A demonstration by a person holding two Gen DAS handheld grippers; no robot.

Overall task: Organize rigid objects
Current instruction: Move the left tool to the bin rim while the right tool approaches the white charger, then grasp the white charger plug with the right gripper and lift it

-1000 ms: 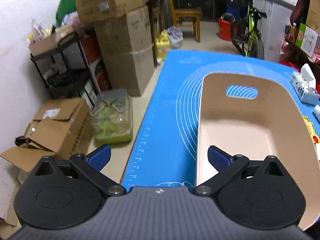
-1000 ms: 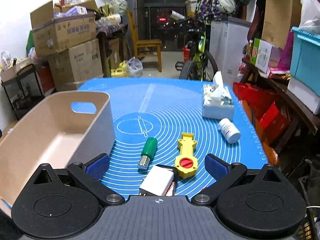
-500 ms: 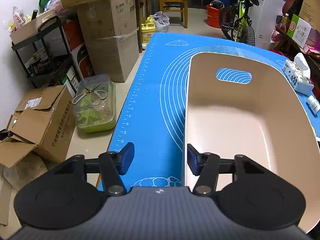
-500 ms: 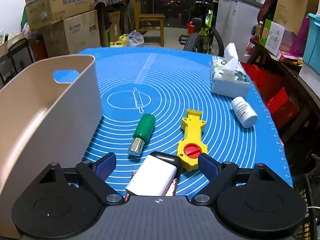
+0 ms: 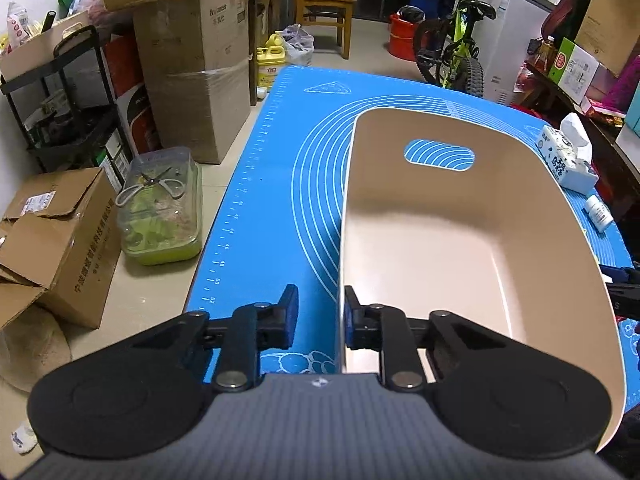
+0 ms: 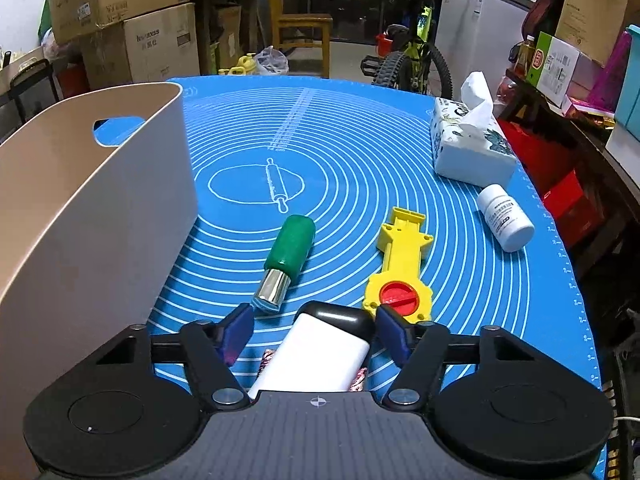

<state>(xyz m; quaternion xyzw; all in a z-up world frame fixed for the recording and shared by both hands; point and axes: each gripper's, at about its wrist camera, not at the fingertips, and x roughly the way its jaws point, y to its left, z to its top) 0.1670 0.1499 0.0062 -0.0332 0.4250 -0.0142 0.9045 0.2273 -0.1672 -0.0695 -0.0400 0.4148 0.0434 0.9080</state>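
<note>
A beige plastic bin with a handle slot stands on the blue mat; it also shows at the left of the right wrist view. My left gripper straddles the bin's near left wall, one finger outside and one inside, with a gap still showing. My right gripper is open around a white and black power bank, its fingers close on either side. A green-handled tool, a yellow and red toy and a white bottle lie on the mat beyond.
A tissue pack sits at the mat's far right. Cardboard boxes, a clear container and a black rack stand on the floor left of the table. A bicycle and a chair stand beyond the table.
My left gripper has narrowed a lot and moved onto the bin's left wall. My right gripper has lowered over the power bank and its fingers have closed in toward it.
</note>
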